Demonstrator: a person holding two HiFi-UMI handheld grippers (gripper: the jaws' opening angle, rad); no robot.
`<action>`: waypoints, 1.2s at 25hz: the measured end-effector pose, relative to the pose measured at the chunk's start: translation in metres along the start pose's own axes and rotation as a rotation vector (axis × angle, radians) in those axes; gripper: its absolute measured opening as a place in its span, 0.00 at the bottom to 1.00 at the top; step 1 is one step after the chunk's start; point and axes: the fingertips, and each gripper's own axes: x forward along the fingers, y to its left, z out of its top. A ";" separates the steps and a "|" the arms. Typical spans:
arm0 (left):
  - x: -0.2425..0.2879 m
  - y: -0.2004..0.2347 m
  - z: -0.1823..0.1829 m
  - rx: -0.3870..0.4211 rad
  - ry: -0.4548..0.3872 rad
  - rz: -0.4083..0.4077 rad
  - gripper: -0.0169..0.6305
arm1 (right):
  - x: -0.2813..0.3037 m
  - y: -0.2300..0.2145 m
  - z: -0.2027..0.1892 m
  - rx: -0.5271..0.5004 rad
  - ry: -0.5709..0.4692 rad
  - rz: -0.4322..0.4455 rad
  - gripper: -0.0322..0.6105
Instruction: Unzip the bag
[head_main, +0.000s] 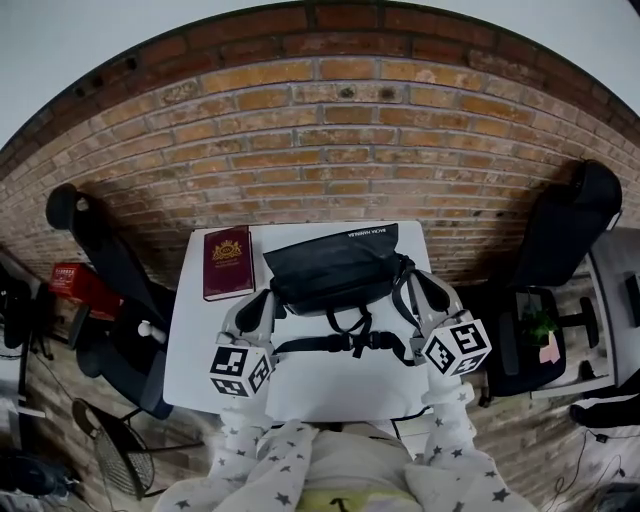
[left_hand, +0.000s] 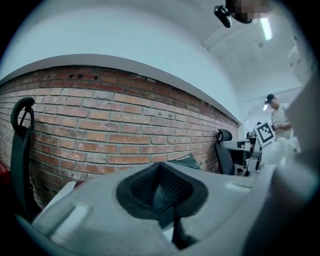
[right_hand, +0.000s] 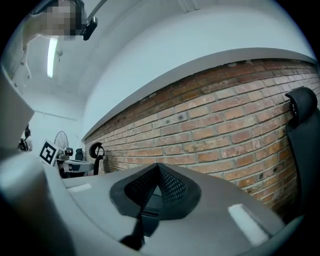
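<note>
Both sets of jaws being pressed together on nothing, the left gripper (head_main: 266, 299) should reopen and pin the bag (head_main: 335, 265) while the right gripper (head_main: 415, 286) pinches its zipper pull.

Soft, even light is coming from a ceiling tube (right_hand: 51, 57), casting only faint shadows on the white table (head_main: 330, 385), while the black bag (head_main: 335, 265) is losing detail in its folds. Fisheye distortion is bowing the brick wall (head_main: 330, 140), black vignetting is closing in the gripper views' corners, and their nearest surfaces are blurring.
</note>
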 end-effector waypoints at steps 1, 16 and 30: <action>-0.003 0.000 0.003 0.002 0.000 0.001 0.02 | -0.002 0.002 0.003 -0.003 -0.005 -0.001 0.06; -0.027 -0.005 0.052 0.040 -0.093 -0.006 0.02 | -0.022 0.024 0.049 -0.019 -0.097 -0.014 0.06; -0.036 -0.001 0.061 0.065 -0.108 0.016 0.02 | -0.028 0.023 0.048 -0.029 -0.100 -0.038 0.06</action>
